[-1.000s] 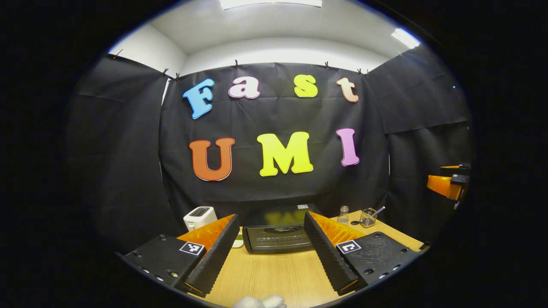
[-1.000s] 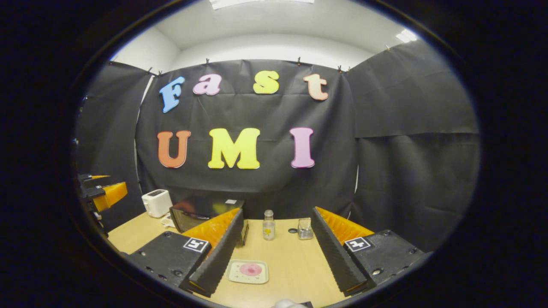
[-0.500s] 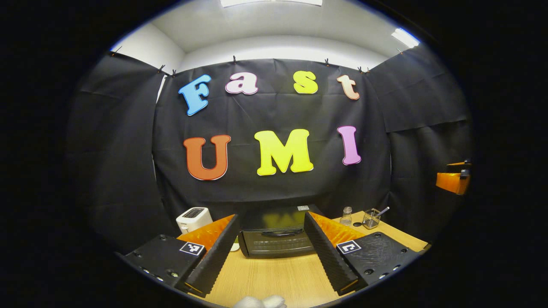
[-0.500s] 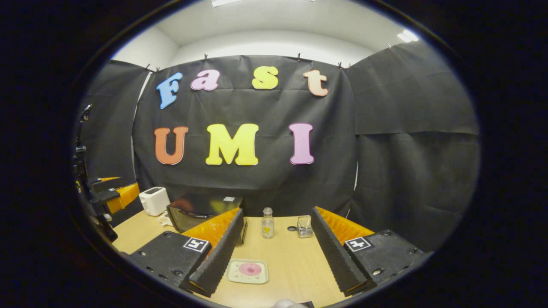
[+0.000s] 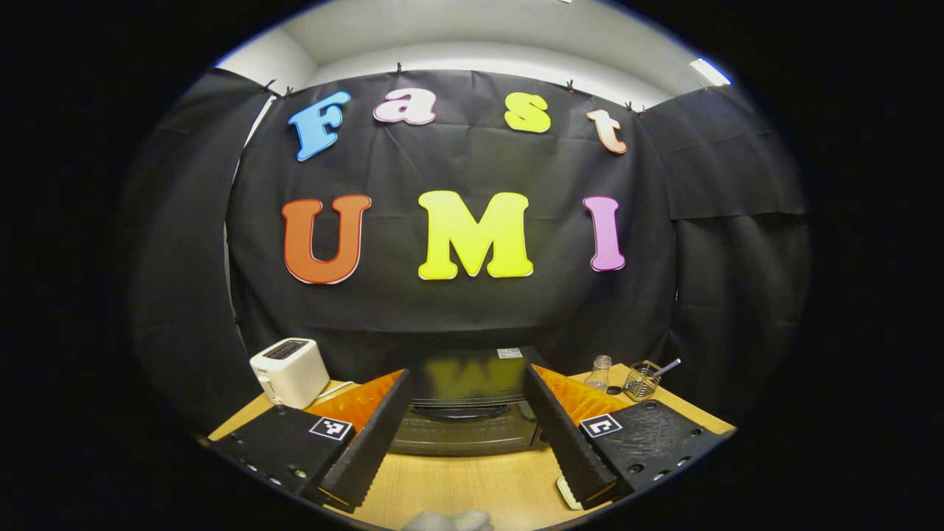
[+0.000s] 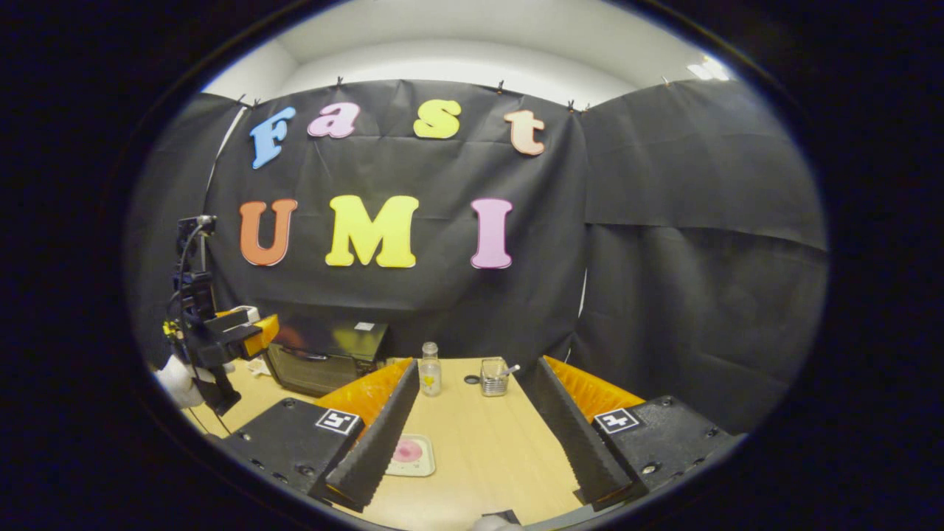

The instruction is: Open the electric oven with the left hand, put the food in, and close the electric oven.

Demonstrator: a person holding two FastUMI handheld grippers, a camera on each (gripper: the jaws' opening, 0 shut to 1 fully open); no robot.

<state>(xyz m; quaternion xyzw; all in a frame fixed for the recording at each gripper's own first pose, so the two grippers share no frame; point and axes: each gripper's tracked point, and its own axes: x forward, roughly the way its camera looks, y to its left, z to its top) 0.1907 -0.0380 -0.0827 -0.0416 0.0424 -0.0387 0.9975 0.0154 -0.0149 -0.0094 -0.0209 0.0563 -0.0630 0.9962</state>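
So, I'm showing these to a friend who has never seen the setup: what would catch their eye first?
Probably the black oven, door shut, at the back of the wooden table, framed by the open left claw. Next, the white toaster to its left. In the right gripper view, a small plate with pink food lies beside the open right claw, with a little bottle behind.

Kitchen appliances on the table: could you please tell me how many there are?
2: a white toaster at the table's far left, and the black electric oven beside it, straight ahead of the left gripper. Others may be hidden.
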